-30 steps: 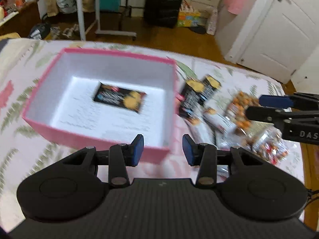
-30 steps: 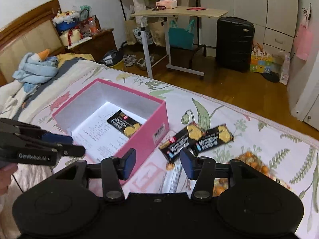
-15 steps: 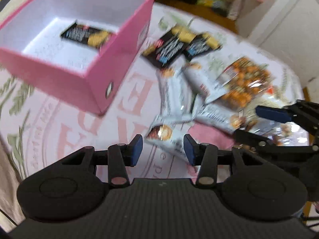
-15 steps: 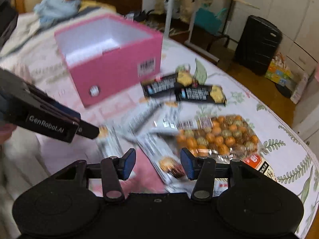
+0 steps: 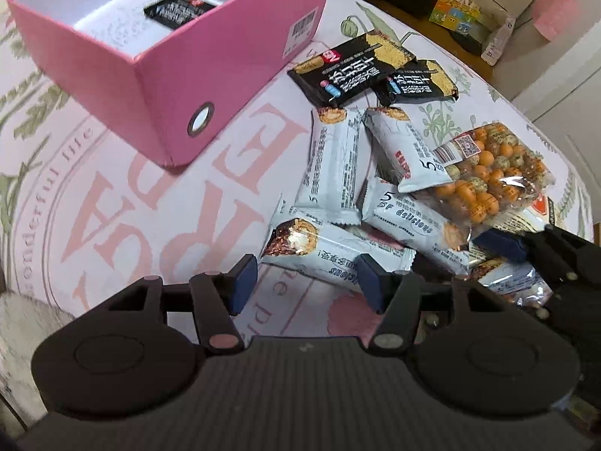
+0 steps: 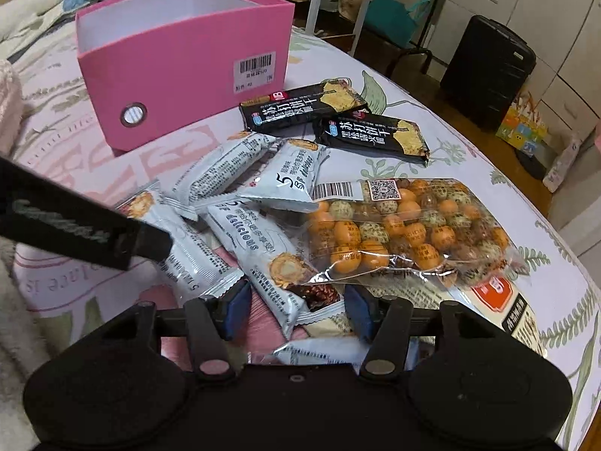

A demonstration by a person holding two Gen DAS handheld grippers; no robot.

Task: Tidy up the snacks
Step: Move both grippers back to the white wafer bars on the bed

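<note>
We read "5" and "SF delicious" on the pale blue snack bars (image 6: 259, 248), heaped on the floral bedspread (image 5: 112, 195) whose pink lettering includes "wonderful life"; the two black cracker packs (image 6: 304, 107) carry Chinese characters, and the clear bag of coated nuts (image 6: 405, 229) shows a barcode and a QR sticker; the pink box (image 6: 180, 56) bears a barcode label. Only the left wrist view looks into the box, where one black pack (image 5: 176, 9) lies; only the right wrist view shows the black suitcase (image 6: 488, 71). A second ago both tongs hovered beside the box; now the left tongs (image 5: 304, 285) and right tongs (image 6: 296, 310) sit low over the heap, each spread, with a blue bar's end between the tips, not pinched.
</note>
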